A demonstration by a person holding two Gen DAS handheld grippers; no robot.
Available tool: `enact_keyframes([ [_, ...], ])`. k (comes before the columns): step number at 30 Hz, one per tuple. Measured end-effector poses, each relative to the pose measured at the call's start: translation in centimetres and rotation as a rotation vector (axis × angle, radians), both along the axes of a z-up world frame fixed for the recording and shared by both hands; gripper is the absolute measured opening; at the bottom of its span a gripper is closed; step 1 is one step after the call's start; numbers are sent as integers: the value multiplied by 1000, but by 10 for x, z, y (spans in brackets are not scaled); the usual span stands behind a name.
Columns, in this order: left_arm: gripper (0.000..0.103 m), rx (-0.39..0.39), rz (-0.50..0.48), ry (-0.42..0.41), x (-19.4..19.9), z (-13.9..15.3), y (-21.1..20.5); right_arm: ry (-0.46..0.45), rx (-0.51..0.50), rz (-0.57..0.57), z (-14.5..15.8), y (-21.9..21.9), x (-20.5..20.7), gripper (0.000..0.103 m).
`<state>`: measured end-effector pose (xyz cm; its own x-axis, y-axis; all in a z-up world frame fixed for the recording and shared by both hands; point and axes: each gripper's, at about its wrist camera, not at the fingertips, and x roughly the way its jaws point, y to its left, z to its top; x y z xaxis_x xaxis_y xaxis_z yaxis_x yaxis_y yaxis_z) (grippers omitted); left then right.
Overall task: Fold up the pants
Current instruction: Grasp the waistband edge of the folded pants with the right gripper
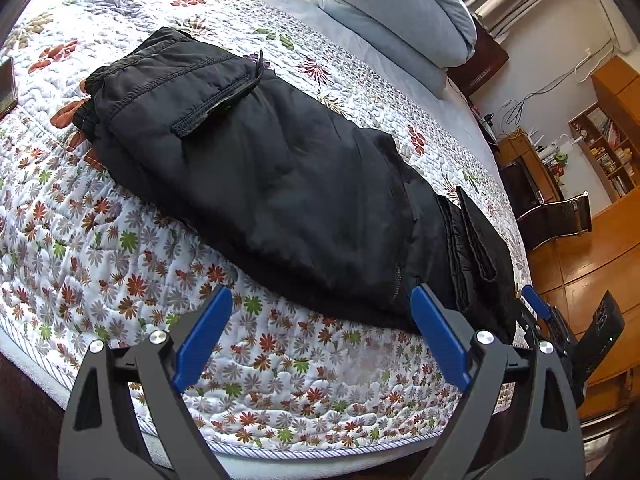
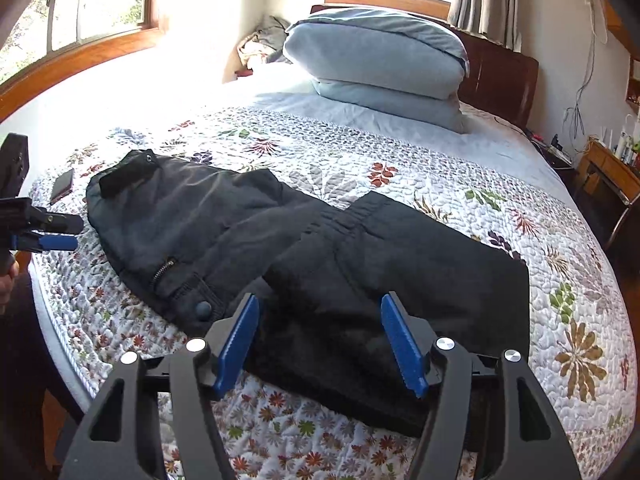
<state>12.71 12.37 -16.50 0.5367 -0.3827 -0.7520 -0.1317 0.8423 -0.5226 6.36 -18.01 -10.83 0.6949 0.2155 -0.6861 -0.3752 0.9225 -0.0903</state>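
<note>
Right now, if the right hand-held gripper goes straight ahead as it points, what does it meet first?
Most likely the black pants: the open right hand-held gripper frames their near edge on the floral quilt. Whether it would skim above them is unclear.

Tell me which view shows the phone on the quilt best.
The right wrist view: the phone lies whole on the quilt, left of the pants. The left wrist view shows only its edge, cut off by the frame.

Both grippers spread, empty.
Left gripper (image 1: 320,304) jaws gaped wide; right gripper (image 2: 320,316) gaped likewise, fingers toward twelve o'clock.
</note>
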Motion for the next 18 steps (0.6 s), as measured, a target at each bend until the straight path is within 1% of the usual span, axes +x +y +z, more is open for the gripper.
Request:
enact_keyframes([
  [4,91,8,-3,5,0,-3,-4,34,-30,41,-14,14,9,65],
  [8,91,10,-5,19,2,-7,-7,45,-37,10,-28,13,20,62],
  [10,91,11,-9,24,3,-9,-9,55,-31,-2,-31,9,26,50],
  [11,91,12,-12,26,3,-10,-11,60,-16,-3,-32,7,28,48],
  [13,91,14,-15,29,4,-12,-13,69,4,7,-33,6,32,37],
  [14,91,14,-17,31,5,-12,-15,68,7,15,-32,6,31,34],
  [15,91,13,-17,33,5,-13,-16,58,10,24,-30,7,30,25],
  [16,91,12,-18,36,6,-14,-17,48,20,30,-27,7,28,20],
  [18,91,10,-19,39,6,-16,-18,45,39,41,-21,6,24,18],
])
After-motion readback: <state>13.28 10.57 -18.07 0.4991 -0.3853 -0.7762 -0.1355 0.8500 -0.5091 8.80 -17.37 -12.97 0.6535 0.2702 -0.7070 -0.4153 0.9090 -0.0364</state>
